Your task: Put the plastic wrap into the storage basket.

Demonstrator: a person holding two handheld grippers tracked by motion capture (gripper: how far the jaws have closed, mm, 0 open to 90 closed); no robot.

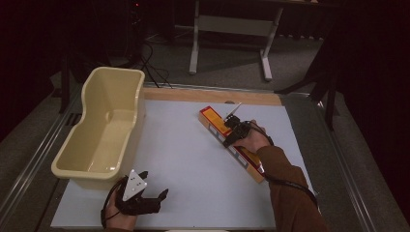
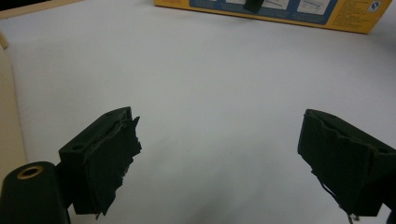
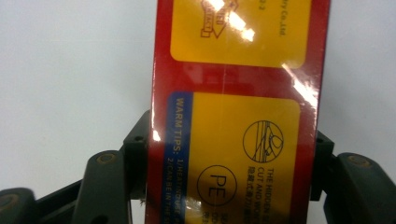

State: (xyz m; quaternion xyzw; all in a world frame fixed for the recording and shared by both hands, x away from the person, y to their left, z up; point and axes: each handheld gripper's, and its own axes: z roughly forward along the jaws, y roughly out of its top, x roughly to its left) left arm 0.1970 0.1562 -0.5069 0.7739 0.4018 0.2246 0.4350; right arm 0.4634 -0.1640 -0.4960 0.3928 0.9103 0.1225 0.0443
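The right gripper (image 1: 234, 131) is clamping the long red & yellow wrap box (image 1: 229, 141) across its width, near the tabletop's right edge. The left gripper (image 1: 145, 195) is waiting w/ jaws apart, far off by the cream tub (image 1: 104, 126).

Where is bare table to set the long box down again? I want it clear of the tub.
The widest bare patch lies mid-table, between the cream tub and the long box. The left gripper crowds the near-left corner, below the tub.

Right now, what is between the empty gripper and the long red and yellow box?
Nothing: the high view shows bare white table between the left gripper and the box.
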